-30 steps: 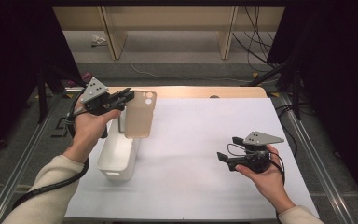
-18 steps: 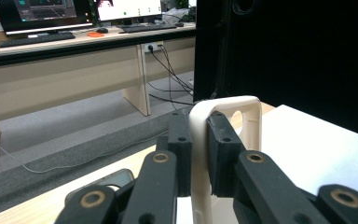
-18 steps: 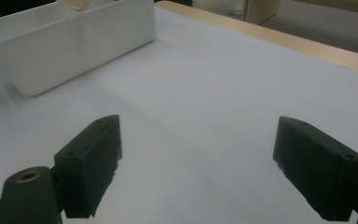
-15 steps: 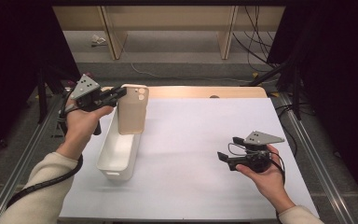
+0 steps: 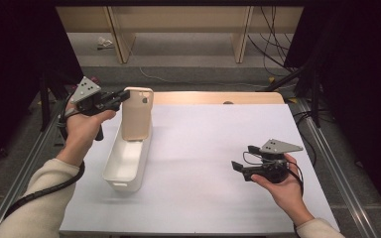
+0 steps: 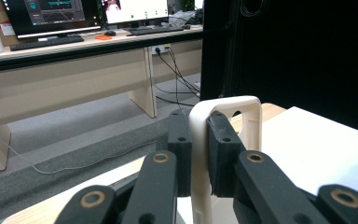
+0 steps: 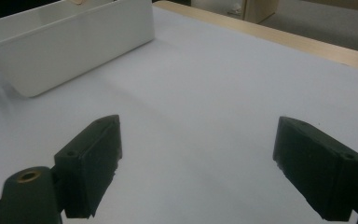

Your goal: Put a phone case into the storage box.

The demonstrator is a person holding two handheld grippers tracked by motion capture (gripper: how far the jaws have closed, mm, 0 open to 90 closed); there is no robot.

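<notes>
Pinching one beige phone case [image 5: 137, 113] at upper left corner, left hand-held gripper [image 5: 121, 97] holds it upright, long axis vertical, camera cutout up, lower end inside far end of one white bin [image 5: 124, 166]. Right hand-held gripper [image 5: 238, 165] spread wide, empty, over tabletop [image 5: 218, 148].

Black grippers [image 5: 121, 97] (grey three-cornered plates, brass-ringed screws), black cables, beige sleeves.

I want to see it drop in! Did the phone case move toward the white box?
Yes. The phone case swung upright and came down over the far end of the white box.
</notes>
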